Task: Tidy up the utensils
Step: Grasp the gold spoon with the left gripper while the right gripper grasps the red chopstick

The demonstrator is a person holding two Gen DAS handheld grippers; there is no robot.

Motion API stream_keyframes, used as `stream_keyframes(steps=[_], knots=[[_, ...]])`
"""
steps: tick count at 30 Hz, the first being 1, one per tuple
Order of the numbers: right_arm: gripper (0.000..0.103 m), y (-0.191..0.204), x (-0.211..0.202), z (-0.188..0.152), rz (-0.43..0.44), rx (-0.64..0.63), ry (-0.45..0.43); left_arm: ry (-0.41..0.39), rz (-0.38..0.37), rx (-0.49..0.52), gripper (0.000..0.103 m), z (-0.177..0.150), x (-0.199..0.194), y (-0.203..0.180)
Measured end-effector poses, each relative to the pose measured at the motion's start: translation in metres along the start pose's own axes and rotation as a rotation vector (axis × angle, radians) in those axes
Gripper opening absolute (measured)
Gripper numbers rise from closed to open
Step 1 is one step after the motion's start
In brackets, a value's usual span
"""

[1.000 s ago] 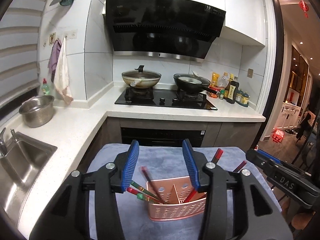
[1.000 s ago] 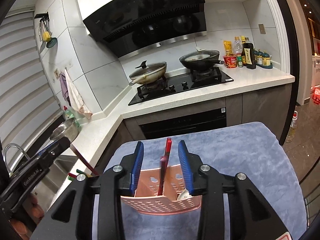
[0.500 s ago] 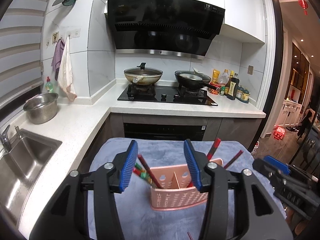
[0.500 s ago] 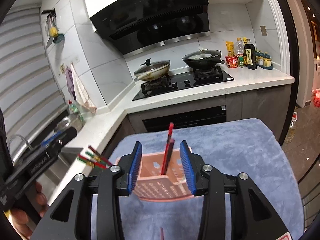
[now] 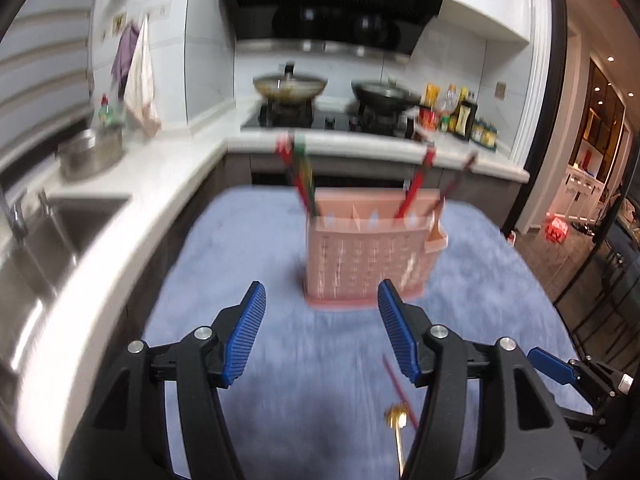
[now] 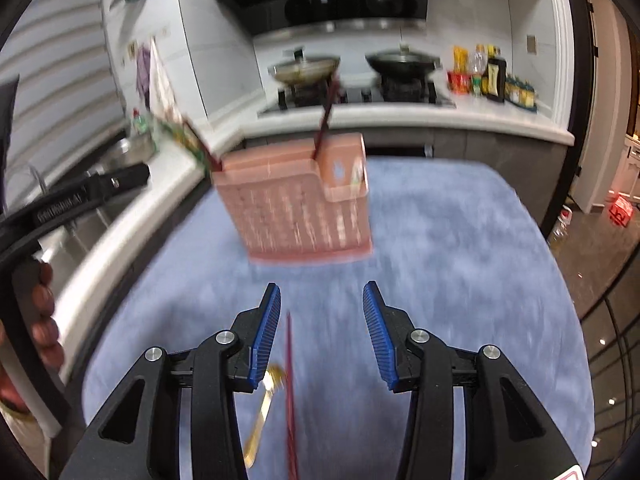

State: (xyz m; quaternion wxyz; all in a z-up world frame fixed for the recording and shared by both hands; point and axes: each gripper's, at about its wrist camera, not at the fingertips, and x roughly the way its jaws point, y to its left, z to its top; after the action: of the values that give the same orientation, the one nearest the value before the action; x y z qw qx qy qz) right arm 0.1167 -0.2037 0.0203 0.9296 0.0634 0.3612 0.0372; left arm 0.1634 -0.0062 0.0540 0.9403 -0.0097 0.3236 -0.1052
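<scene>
A pink perforated utensil holder (image 5: pixel 366 256) stands on the blue-grey cloth (image 5: pixel 248 264), with red and green chopsticks (image 5: pixel 301 176) in its left compartment and more red ones (image 5: pixel 416 184) on the right. My left gripper (image 5: pixel 320 328) is open and empty, short of the holder. A red chopstick (image 5: pixel 396 380) and a gold spoon (image 5: pixel 397 420) lie on the cloth near its right finger. In the right wrist view the holder (image 6: pixel 296 204) stands ahead of my open, empty right gripper (image 6: pixel 320 328). The chopstick (image 6: pixel 291 392) and the spoon (image 6: pixel 264 404) lie by its left finger.
A white counter (image 5: pixel 120 208) with a sink (image 5: pixel 48 232) and a steel pot (image 5: pixel 92 152) runs along the left. A stove with two pans (image 5: pixel 328 92) and bottles (image 5: pixel 460 116) stand at the back. The left gripper's body (image 6: pixel 72 200) shows at the right wrist view's left.
Both grippers have pulled back and down from above the holder. The right gripper has let go of its red chopstick. A loose chopstick and spoon now show on the cloth.
</scene>
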Motion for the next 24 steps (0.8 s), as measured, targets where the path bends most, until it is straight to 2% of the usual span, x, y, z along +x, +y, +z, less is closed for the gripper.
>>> stream_keyframes(steps=[6,11,16,24], knots=[[0.042,0.009,0.004,-0.06,-0.004,-0.042,0.101,0.126,0.001,0.011,0.055,-0.06,0.011,0.002],[0.042,0.016,0.014,-0.104,0.019,-0.06,0.2,0.211,0.012,0.004,0.056,-0.096,0.017,0.004],[0.042,0.021,0.02,-0.129,0.041,-0.054,0.259,0.25,0.016,0.008,0.055,-0.115,0.018,0.002],[0.04,0.029,0.025,-0.138,0.048,-0.07,0.282,0.289,0.012,0.017,0.055,-0.129,0.019,-0.003]])
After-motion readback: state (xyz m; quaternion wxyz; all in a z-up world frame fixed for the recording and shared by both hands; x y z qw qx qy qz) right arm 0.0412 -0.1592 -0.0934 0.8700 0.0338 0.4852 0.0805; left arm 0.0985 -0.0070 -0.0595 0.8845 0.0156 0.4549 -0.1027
